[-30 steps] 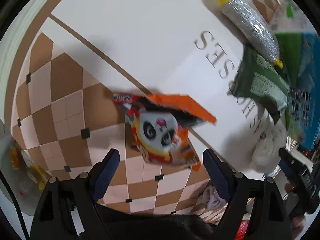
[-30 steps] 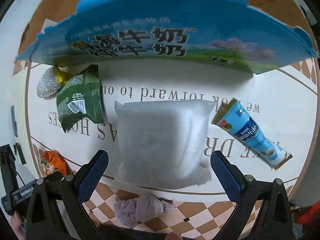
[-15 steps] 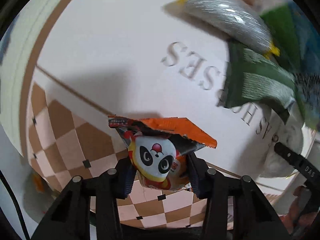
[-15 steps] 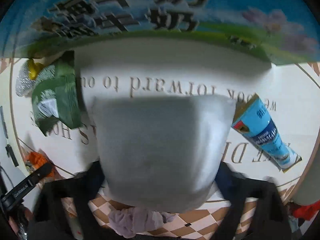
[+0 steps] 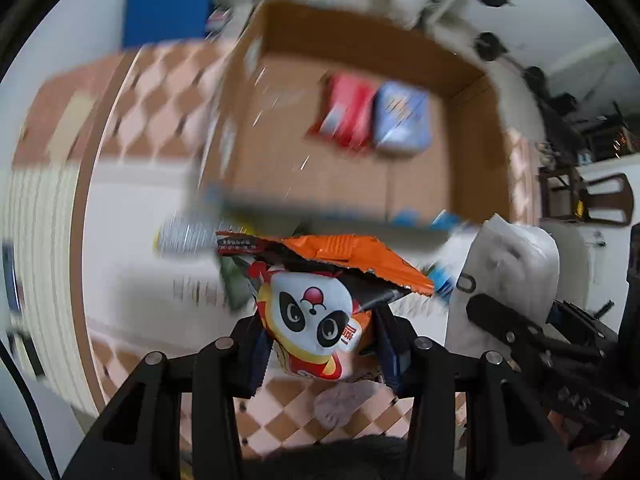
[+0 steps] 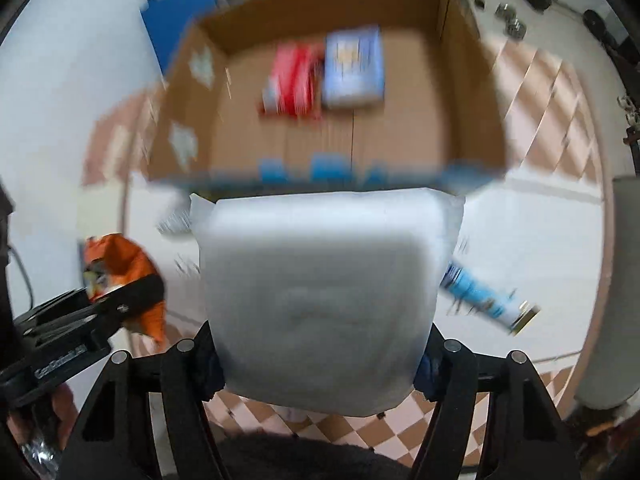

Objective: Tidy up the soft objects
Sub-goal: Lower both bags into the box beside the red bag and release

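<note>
My left gripper pinches the orange panda snack bag; right gripper clamps the white soft pack, both short of the open cardboard box. Risk I see: either clips the near wall, since the bags sag.

Glossy printed plastic film on panda bag, crinkled, with a torn orange top edge. Soft, matt white wrap on pack, smooth and slightly translucent. Matt brown corrugated cardboard for box, rough at the cut rims. Shiny film on red packet and blue packet inside. Matt black plastic with small metal screws on left gripper and right gripper. Glossy blue foil on stick.
</note>
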{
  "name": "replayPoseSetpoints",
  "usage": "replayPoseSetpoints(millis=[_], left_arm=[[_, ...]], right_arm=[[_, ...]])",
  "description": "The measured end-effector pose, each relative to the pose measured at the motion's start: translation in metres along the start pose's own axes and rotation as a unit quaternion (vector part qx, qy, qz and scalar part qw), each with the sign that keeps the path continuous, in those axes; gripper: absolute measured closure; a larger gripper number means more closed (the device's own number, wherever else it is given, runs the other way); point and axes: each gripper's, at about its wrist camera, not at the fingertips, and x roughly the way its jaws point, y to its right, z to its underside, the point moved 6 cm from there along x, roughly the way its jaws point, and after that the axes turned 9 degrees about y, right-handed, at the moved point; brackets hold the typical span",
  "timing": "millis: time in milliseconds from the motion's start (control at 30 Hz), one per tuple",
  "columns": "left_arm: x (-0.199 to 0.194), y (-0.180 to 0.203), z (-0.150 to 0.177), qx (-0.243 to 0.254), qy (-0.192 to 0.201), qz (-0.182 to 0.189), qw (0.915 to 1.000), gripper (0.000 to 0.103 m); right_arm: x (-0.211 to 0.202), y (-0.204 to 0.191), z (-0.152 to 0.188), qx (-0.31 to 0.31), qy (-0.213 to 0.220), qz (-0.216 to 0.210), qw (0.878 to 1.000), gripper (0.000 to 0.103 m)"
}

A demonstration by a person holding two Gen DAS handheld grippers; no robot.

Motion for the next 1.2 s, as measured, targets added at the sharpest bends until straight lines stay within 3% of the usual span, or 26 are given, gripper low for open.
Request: replayPoseSetpoints(millis=[100, 167, 233, 400, 667, 967, 1033, 1100, 1133, 1200], left_arm=[[0.001, 0.003, -0.045, 0.024, 0.004, -0.009, 0.9997, 0.061], [0.024, 0.005, -0.068, 0.051, -0.024, -0.024, 0.9981, 0.061], [0.047, -0.004, -0.082, 0.05, -0.051, -0.032, 0.9969, 0.061], [0.107, -0.018, -0.098, 0.036, -0.115, -0.043, 0.9918, 0.061], [0.164, -0.024, -0.085, 0.034, -0.183, -0.049, 0.9814, 0.061], [0.173, -0.026, -0.074, 0.022, -0.205, -0.047, 0.9775, 0.059], [0.168, -0.023, -0.078, 0.022, -0.197, -0.041, 0.9793, 0.046], [0.155, -0.02, -0.084, 0.025, -0.175, -0.04, 0.9835, 0.015], [0.148, -0.019, -0.088, 0.027, -0.166, -0.04, 0.985, 0.013], [0.134, -0.017, -0.09, 0.029, -0.15, -0.037, 0.9875, 0.012]], right_arm=[[-0.031, -0.001, -0.051, -0.002, 0.037, -0.005, 0.999, 0.03], [-0.028, -0.014, -0.082, -0.004, 0.054, 0.01, 0.998, 0.03], [-0.016, -0.014, -0.104, -0.005, 0.06, 0.022, 0.998, 0.03], [0.054, -0.019, -0.133, -0.019, 0.024, 0.057, 0.998, 0.03], [0.133, -0.005, -0.128, -0.019, -0.052, 0.074, 0.996, 0.03], [0.161, -0.001, -0.116, -0.019, -0.093, 0.071, 0.993, 0.027], [0.164, -0.003, -0.12, -0.021, -0.1, 0.07, 0.992, 0.021], [0.162, -0.004, -0.121, -0.021, -0.104, 0.062, 0.992, 0.009], [0.158, -0.005, -0.124, -0.021, -0.1, 0.06, 0.993, 0.001], [0.147, -0.007, -0.127, -0.025, -0.09, 0.059, 0.994, 0.0]])
